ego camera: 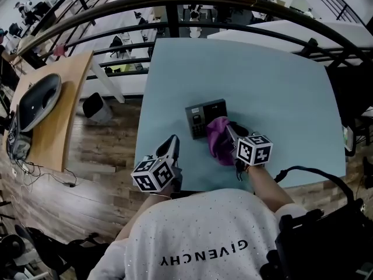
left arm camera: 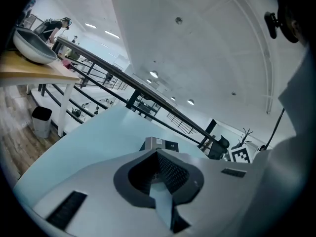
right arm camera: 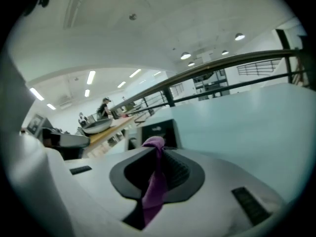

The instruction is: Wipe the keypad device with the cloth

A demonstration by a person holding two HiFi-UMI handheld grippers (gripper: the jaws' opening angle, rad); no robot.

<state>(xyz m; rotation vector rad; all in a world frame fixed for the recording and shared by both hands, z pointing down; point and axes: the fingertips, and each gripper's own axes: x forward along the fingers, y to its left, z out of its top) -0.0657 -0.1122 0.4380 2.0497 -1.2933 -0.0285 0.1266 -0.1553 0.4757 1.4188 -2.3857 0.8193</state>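
– Where is our cloth (ego camera: 217,140)?
– Our right hand-held gripper (ego camera: 229,133) is shut tight on it, just beside the keypad device (ego camera: 204,116) on the desk (ego camera: 268,86)
– And our left hand-held gripper (ego camera: 171,147)?
– Its jaws are a little apart, holding nothing

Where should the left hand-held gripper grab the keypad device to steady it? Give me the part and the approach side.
Probably its left edge, coming from the near-left. The keypad device lies flat as a low box, its left side bare and facing the open left hand-held gripper; the purple cloth, held by the right hand-held gripper, crowds its right side.
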